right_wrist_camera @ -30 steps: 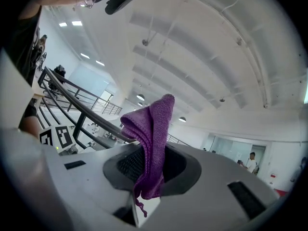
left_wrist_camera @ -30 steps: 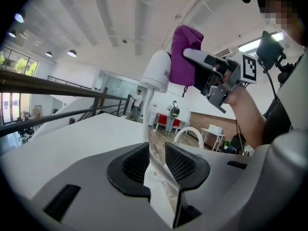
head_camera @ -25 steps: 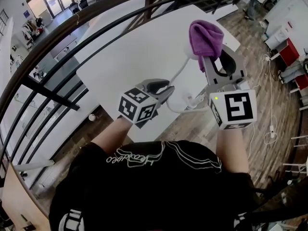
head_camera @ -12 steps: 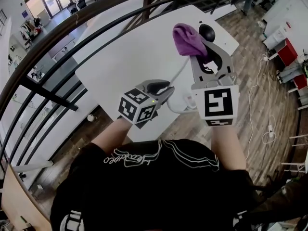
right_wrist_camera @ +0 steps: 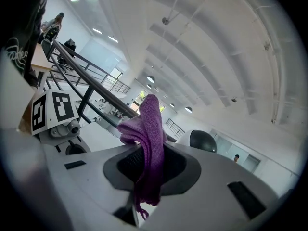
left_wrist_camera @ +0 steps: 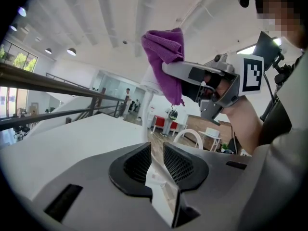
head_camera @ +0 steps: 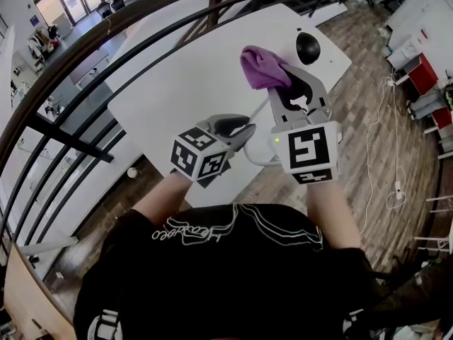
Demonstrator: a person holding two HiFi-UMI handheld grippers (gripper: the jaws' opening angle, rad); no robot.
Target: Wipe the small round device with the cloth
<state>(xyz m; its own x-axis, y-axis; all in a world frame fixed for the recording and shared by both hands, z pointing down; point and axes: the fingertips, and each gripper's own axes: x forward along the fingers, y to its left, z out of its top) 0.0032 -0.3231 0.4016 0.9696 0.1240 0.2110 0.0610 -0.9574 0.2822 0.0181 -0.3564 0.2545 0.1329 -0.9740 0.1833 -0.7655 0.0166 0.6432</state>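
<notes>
The small round device (head_camera: 309, 48), white with a black dome, stands near the far right corner of the white table (head_camera: 184, 83); the right gripper view shows the device (right_wrist_camera: 202, 140) just past the jaws. My right gripper (head_camera: 287, 85) is shut on a bunched purple cloth (head_camera: 263, 68), held up left of the device and apart from it. The cloth (right_wrist_camera: 150, 143) hangs out between the pads. My left gripper (head_camera: 248, 129) is low at the table's near edge, its jaws closing to a narrow gap. The device's white cable (left_wrist_camera: 144, 110) runs through that gap, and floor shows beside it.
The cable (head_camera: 260, 110) trails from the device to a white plug block (head_camera: 274, 153) at the table's near edge. A dark railing (head_camera: 85, 41) curves along the left. Wooden floor, loose wires and a red cabinet (head_camera: 423, 75) lie to the right.
The right gripper has carried the purple cloth left and nearer, off the device, so the black dome now shows. The left gripper has stayed in place.
</notes>
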